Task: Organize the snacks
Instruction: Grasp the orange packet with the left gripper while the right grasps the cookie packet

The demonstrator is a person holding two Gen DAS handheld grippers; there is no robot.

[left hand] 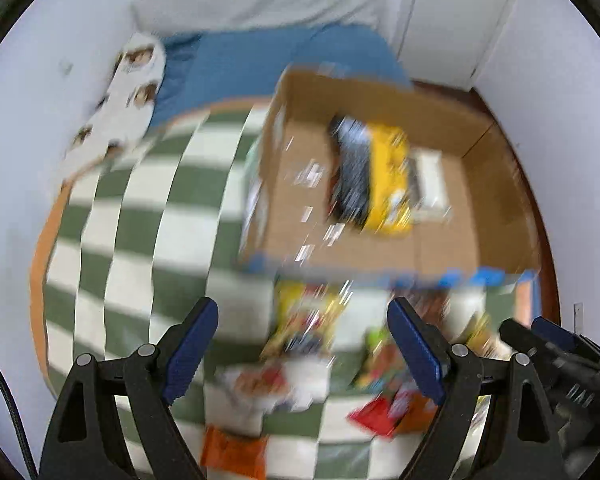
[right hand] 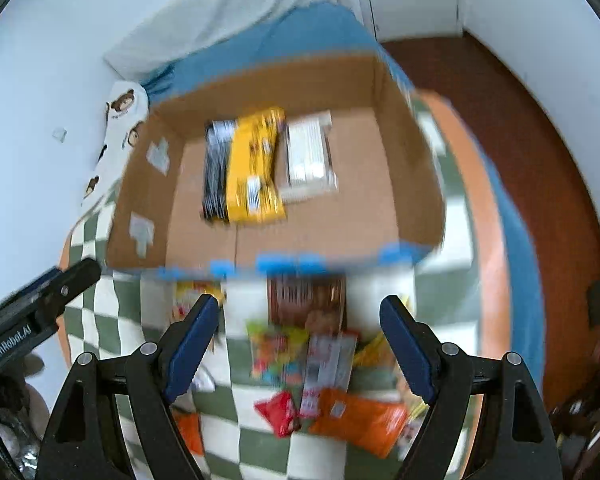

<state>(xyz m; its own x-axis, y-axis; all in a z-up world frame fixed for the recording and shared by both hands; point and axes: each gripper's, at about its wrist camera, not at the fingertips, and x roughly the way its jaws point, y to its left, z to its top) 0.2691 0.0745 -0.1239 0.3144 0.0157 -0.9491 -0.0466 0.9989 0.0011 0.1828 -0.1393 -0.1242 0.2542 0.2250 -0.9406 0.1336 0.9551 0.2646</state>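
Motion-blurred frame. Left gripper [left hand: 302, 344] jaws wide apart, nothing between them, above a green-and-white checkered blanket [left hand: 140, 240]. Open brown cardboard box [left hand: 480, 208] holds a yellow snack packet [left hand: 390, 176], a dark packet [left hand: 350, 168] beside it, and a white packet [left hand: 430, 180]. Loose colourful snack packets [left hand: 308, 336] lie below the box; orange packet [left hand: 234, 454] nearest. Right gripper [left hand: 556, 344] at right edge.

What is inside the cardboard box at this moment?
The cardboard box holds three packets side by side: a black packet, a yellow packet partly overlapping it, and a white packet. Blur hides the labels, and anything beneath them is covered.
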